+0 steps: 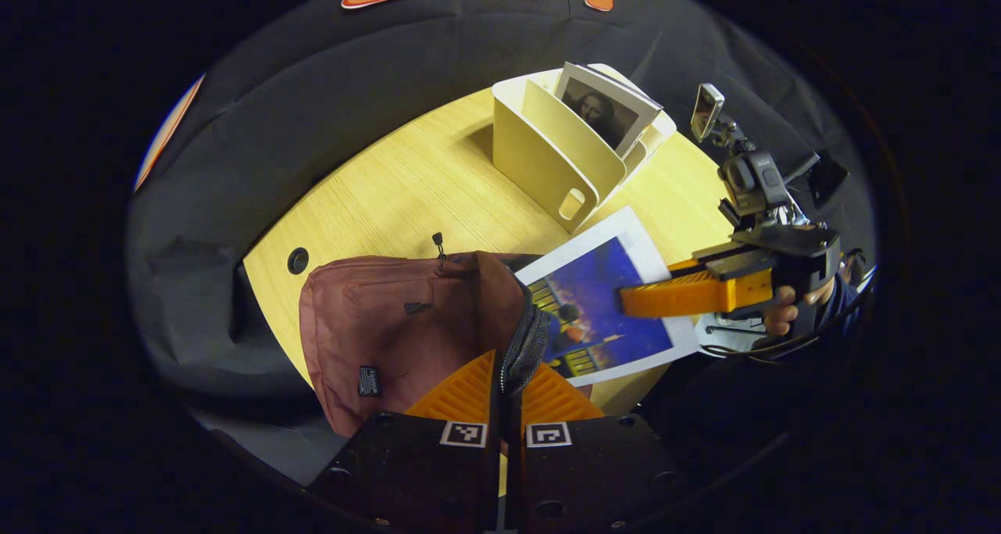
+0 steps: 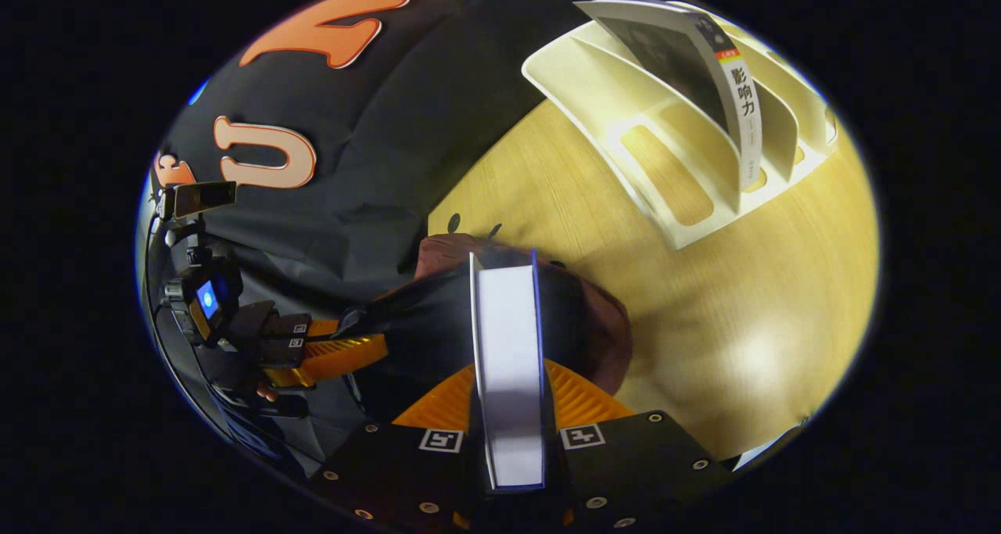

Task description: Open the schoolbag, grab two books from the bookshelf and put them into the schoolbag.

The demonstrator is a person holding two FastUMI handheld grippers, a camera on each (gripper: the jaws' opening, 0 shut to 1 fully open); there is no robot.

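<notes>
**Operator:** Schoolbag status: why do the left tongs sit at its mouth?

**Technician:** The left tongs are closed on the zipper edge of the schoolbag, both fingers pressing the fabric. The likely purpose is to lift that edge and keep the opening spread, so that a book can enter without snagging. The schoolbag itself lies on the worktop, near its front edge.

**Operator:** And the right tongs?

**Technician:** Clamped on the first book, one finger on each cover. The book is held page-edge up and end-on to the bag, presumably so its narrow end leads into the opening.

**Operator:** What does each view add?

**Technician:** The left gripper view shows the book's blue cover flat-on, with its lower corner overlapping the bag's mouth; whether it has already entered cannot be told. It also shows the right tongs from the side, with a hand on the handle. The right gripper view gives the book's thickness, the dark interior of the bag beyond it, and the left tongs farther off.

**Operator:** Second book?

**Technician:** One book leans in a slot of the bookshelf, well apart from the bag, at the far side of the worktop. The right gripper view shows its spine. That book is not yet collected.
</notes>
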